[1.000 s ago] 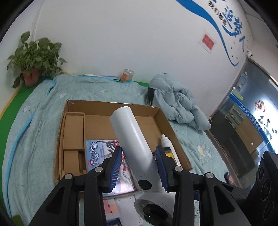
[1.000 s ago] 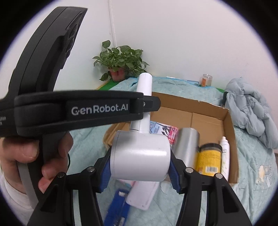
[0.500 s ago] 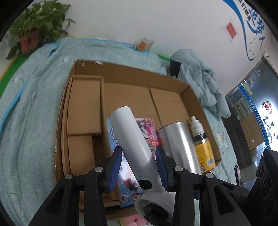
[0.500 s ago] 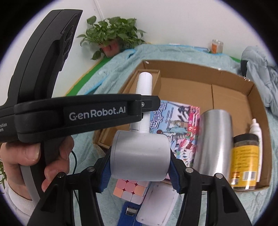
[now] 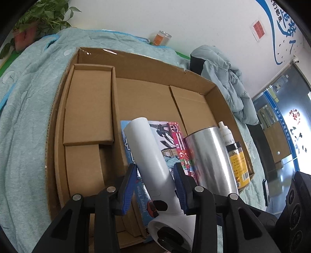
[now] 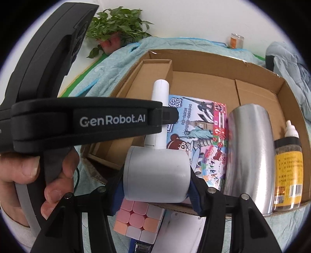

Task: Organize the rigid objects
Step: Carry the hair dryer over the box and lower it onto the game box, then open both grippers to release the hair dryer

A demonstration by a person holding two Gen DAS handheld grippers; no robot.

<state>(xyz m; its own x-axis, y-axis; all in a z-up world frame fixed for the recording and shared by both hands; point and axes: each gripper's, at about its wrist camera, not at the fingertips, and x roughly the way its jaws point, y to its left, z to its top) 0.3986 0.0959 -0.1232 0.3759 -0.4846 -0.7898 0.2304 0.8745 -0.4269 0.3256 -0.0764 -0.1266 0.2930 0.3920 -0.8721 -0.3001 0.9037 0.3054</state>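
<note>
A person's two handheld grippers carry a white hair dryer (image 5: 153, 155) above an open cardboard box (image 5: 147, 64) set on a pale blue quilt (image 5: 23, 109). In the left wrist view, the left gripper (image 5: 153, 184) has its blue pads on either side of the dryer's handle, which points toward 11 o'clock; whether both pads press on it cannot be told, since a slim gap shows at the left pad. From 9 o'clock to 3 o'clock inside the box lie folded cardboard inserts (image 5: 87, 105), a colourful picture book (image 5: 175, 140) under the dryer, a silver cylinder (image 5: 210, 155), a yellow-labelled jar (image 5: 238, 163) and a white squeeze bottle (image 5: 225, 132) behind the jar. A potted plant (image 5: 38, 17) stands at 10 o'clock, a glass jar (image 5: 161, 38) at 12 o'clock, a grey-blue jacket (image 5: 227, 77) at 2 o'clock.

In the right wrist view, the right gripper (image 6: 155, 186) clamps the dryer's barrel (image 6: 155, 175) over the near box edge, the handle pointing to 12 o'clock. A pastel puzzle cube (image 6: 136, 220) sits at 6 o'clock beneath the barrel, outside the box.
</note>
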